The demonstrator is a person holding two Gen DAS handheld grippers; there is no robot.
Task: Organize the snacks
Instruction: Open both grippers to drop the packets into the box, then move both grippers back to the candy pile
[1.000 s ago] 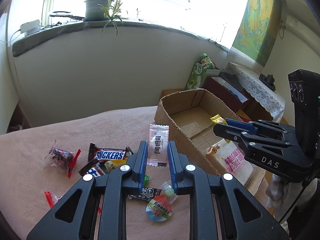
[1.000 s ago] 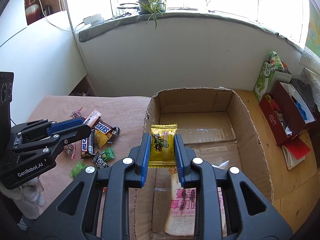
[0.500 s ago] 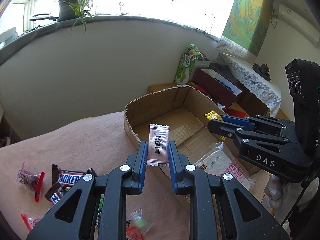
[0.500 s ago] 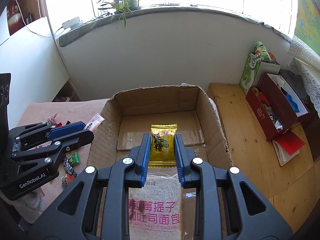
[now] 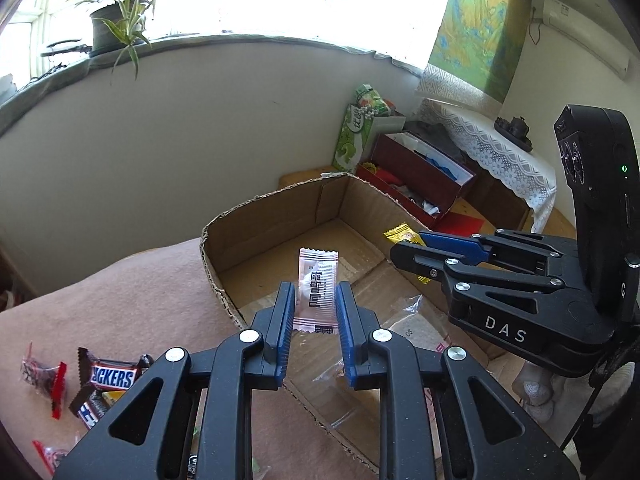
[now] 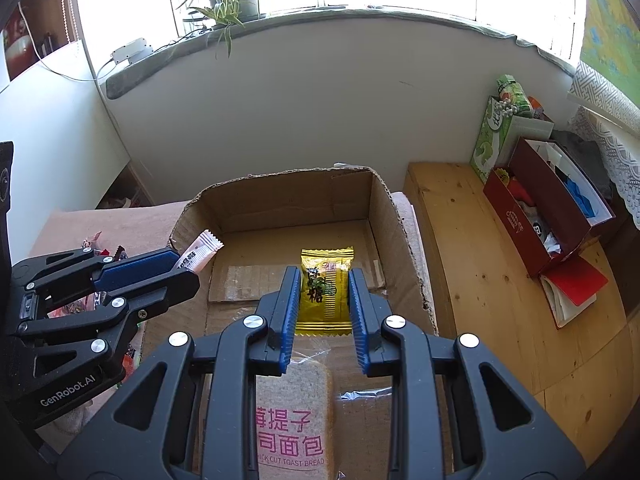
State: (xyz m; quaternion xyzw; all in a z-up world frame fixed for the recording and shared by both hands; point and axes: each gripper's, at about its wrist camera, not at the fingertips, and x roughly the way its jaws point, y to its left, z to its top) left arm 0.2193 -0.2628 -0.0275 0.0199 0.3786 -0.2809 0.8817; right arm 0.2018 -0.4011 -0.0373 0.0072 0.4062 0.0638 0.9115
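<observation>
Left wrist view: My left gripper (image 5: 315, 308) is closed down to a narrow gap on a pink-white candy sachet (image 5: 317, 289); both blue pads (image 5: 285, 320) press its long edges. Sachet stands upright betw. the pads, held above the near-left corner of the open cardboard box (image 5: 256, 216). Box sits at the edge of the tan blanket (image 5: 120, 296). Inside the box, below my fingers: a clear-wrapped toast pkg (image 5: 416, 332). Left of the box on the blanket: a Snickers bar (image 5: 110, 376), a red-ended candy (image 5: 44, 376), other small wrapped sweets near it. My right gripper (image 5: 404, 254) comes in from the right over the box, w/ a yellow packet (image 5: 402, 234) showing at its tip.

Right wrist view: My right gripper (image 6: 325, 300) is closed to packet width on the yellow candy packet (image 6: 326, 290); pads grip its two sides, packet upright, over the box floor (image 6: 256, 280) toward the right wall. Directly below, nearer the camera: the toast bread pkg (image 6: 292, 420), flat on the box bottom. My left gripper (image 6: 188, 268) enters from the left at the box's left wall, pink-white sachet (image 6: 200, 250) sticking out past its tip, above the rim. Right of the box: wooden bench (image 6: 472, 264), then a dark red box (image 6: 548, 220) of misc. items.
</observation>
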